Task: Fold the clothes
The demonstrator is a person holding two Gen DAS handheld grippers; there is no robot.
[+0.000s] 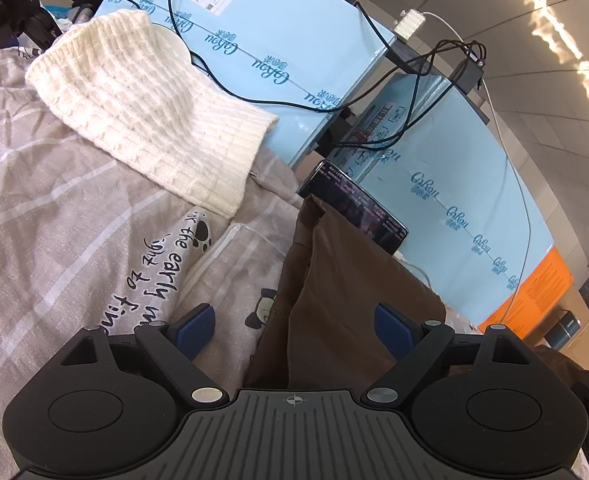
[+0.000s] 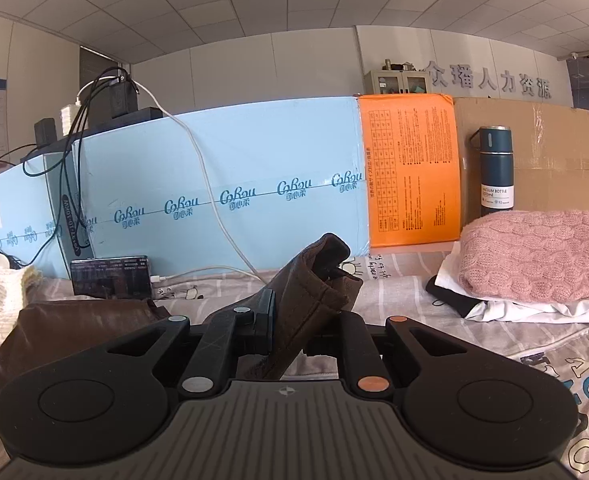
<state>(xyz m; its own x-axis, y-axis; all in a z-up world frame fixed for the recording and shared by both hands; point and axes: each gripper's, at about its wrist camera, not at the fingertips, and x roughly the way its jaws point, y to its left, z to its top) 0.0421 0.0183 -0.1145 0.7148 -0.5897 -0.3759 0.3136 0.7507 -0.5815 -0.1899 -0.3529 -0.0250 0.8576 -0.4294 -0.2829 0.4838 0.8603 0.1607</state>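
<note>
A brown garment [image 1: 334,304] lies on the grey printed bedsheet [image 1: 54,216]. My left gripper [image 1: 294,330] is open just above it, blue pads [image 1: 196,330] spread to either side of the cloth. My right gripper [image 2: 306,312] is shut on a corner of the brown garment [image 2: 314,280] and holds that corner lifted above the bed; the rest of the garment [image 2: 74,328] trails down to the left. A white knit sweater [image 1: 150,108] lies folded beyond the left gripper.
A phone [image 1: 354,208] leans against the blue foam panels [image 1: 294,32] at the bed's far edge, with cables draped over them. A pile of folded clothes topped by a pink knit [image 2: 534,256] sits at right, by a dark bottle [image 2: 494,172] and cardboard box [image 2: 554,152].
</note>
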